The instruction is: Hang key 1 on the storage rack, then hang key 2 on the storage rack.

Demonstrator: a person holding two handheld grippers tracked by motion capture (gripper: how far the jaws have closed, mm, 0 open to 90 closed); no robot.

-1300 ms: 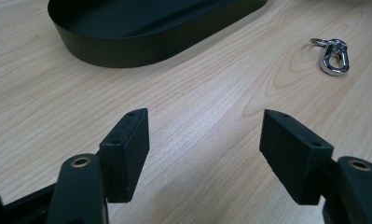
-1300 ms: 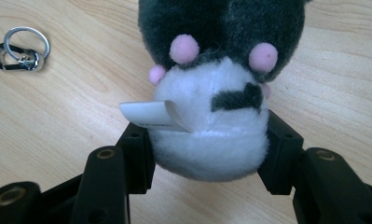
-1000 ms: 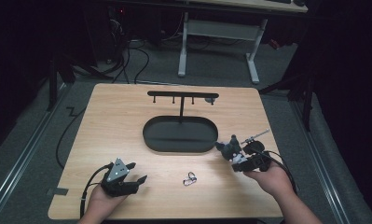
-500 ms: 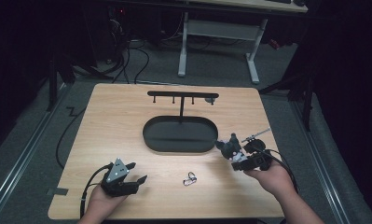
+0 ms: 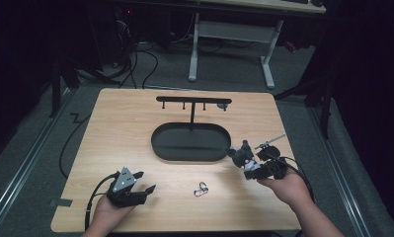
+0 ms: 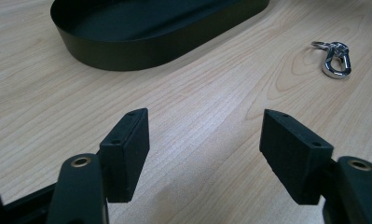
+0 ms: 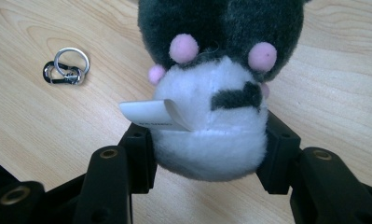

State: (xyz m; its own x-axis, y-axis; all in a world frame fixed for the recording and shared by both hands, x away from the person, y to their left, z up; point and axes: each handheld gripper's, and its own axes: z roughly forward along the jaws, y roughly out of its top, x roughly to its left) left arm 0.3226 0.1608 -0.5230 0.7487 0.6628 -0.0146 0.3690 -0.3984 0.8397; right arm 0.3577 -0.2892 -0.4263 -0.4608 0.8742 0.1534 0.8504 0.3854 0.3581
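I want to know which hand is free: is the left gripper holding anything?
No: the left gripper has its jaws wide apart over bare table, with the key clip lying apart from it.

Plush toy (image 7: 211,93) clamped in right gripper (image 5: 245,163) jaws.
Dark grey top, white belly with a black mark, pink pom-pom dots, white tag on its side. Held by the white end, just off the tray's right end, above the worktop. Clip (image 5: 201,189) lies nearby, apart.
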